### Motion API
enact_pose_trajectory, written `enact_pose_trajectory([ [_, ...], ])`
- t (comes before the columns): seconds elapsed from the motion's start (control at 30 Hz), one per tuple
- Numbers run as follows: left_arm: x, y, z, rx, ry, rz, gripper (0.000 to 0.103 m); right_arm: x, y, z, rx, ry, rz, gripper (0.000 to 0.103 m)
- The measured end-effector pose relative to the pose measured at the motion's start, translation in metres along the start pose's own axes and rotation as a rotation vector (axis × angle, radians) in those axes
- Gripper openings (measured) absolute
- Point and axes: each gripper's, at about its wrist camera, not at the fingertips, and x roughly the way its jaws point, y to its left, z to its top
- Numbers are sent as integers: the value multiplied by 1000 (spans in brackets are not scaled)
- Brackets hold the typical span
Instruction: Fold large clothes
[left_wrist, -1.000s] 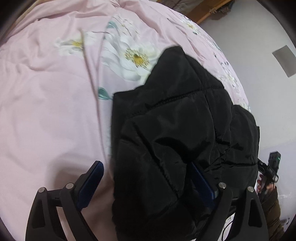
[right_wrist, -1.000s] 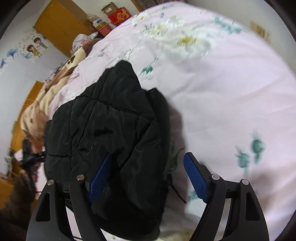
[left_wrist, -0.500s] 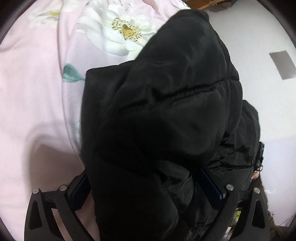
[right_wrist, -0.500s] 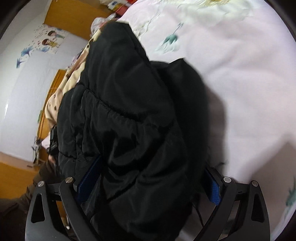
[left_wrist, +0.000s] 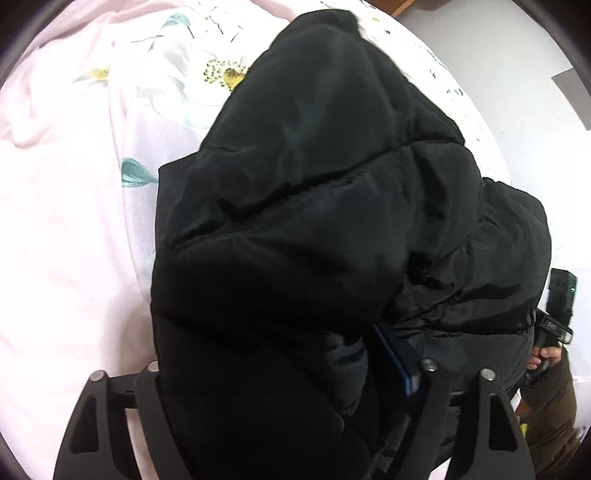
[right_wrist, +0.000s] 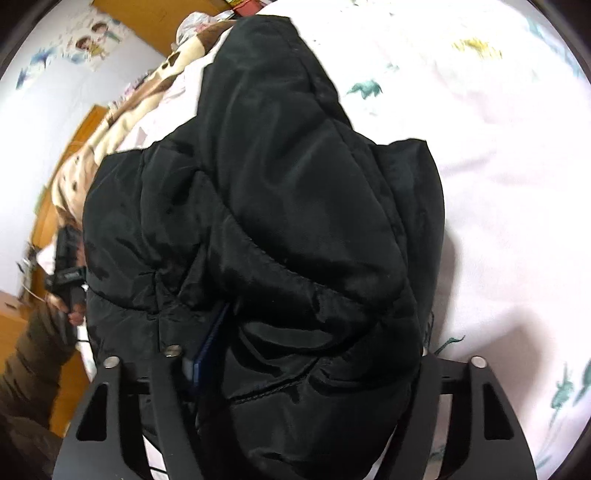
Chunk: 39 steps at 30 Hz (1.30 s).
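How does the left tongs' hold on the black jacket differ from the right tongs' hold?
The left tongs show only their right-hand blue pad; the right tongs show only their left-hand blue pad, the black jacket hiding the other. The pink bed cover lies left of the left tongs, but right of the right tongs. Both are shut on a thick fold of the jacket.

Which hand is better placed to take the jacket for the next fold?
Right, marginally. The black jacket bulges between both pairs of fingers, but the right tongs straddle a stitched hem edge, while the left tongs meet only bunched padding. Whether either grips is unclear.
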Motion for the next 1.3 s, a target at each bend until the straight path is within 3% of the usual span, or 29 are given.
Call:
enact_pose_trajectory([
  [0.43,-29,-47,-19,17,-87,177,47,-9,55,-3,-66,-72,-265,44],
  [0.57,-45,-53,-29,-12,-115,168,40,-15,79,-7,-97,-103,-332,38],
  [0.87,-100,-48,-40,-32,-188,97,36,-49,110,-13,-124,-180,-334,34],
  [0.93,-129,-27,-34,-38,-205,80,36,-55,117,-13,-126,-190,-321,34],
  [1.3,-216,21,-46,-73,-297,109,36,-62,174,-3,-175,-235,-228,34],
])
